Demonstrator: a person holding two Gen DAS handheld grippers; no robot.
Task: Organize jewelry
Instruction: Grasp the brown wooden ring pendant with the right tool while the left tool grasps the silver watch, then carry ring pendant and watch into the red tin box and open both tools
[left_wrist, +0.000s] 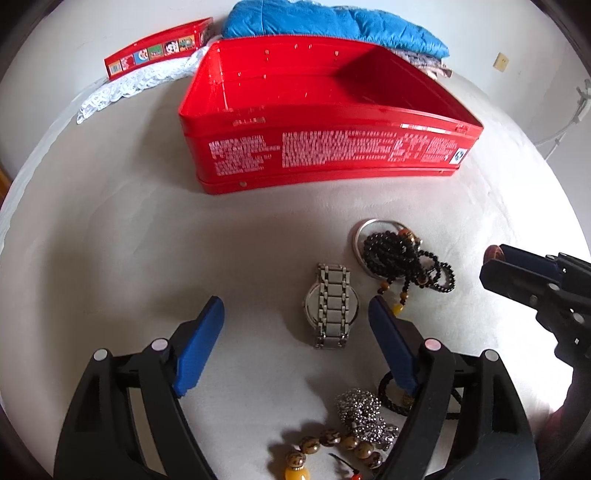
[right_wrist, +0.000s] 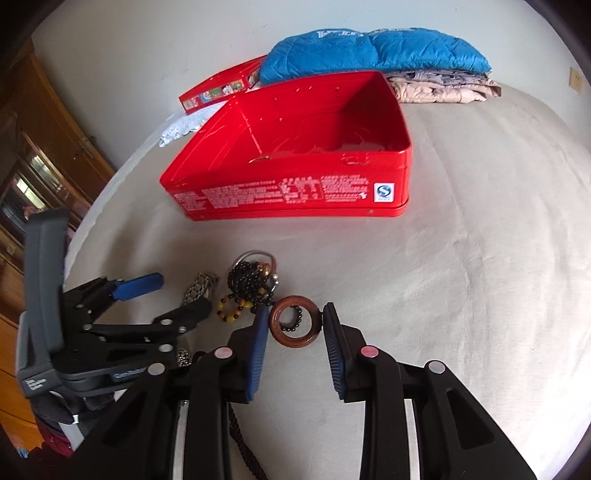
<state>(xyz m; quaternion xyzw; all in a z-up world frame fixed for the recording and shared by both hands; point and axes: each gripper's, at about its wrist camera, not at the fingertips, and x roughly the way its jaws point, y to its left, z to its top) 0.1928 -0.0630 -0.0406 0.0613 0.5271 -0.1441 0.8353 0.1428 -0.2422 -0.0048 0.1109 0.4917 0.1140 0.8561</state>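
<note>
Left wrist view, left to right. Far left, a flat red tin lid with cartoon panels (left_wrist: 159, 50) leans at the wall, over a strip of white lace cloth (left_wrist: 129, 86). Centre back: large open red rectangular metal tin (left_wrist: 325, 155) with white print on its front wall, standing on the pale grey bedcover (left_wrist: 110, 229); behind it a folded blue quilted jacket (left_wrist: 332, 22).

Left gripper (left_wrist: 297, 314): blue-padded fingers spread wide, gripping nothing. Between the fingertips lies a silver metal-link wristwatch (left_wrist: 330, 306), face down on the cover. Just right of the watch, a strand of small black beads with amber accents (left_wrist: 402, 258) is heaped on a silver bangle (left_wrist: 360, 240). Close under the camera: a bracelet of large brown patterned beads (left_wrist: 332, 443), a sparkly rhinestone piece (left_wrist: 364, 413), and a black braided cord (left_wrist: 391, 398) partly hidden by the right finger.

Right gripper (left_wrist: 496, 264) enters at far right edge.

Right wrist view: left gripper (right_wrist: 173, 299) at left over the watch (right_wrist: 201, 288); black bead strand (right_wrist: 251, 284) beside it. Right gripper (right_wrist: 295, 321) pinches a round brown wooden ring (right_wrist: 293, 326), both pads touching its rim. Ring is near the bead heap, well short of the tin (right_wrist: 295, 192); whether it is lifted off the cover cannot be told.
</note>
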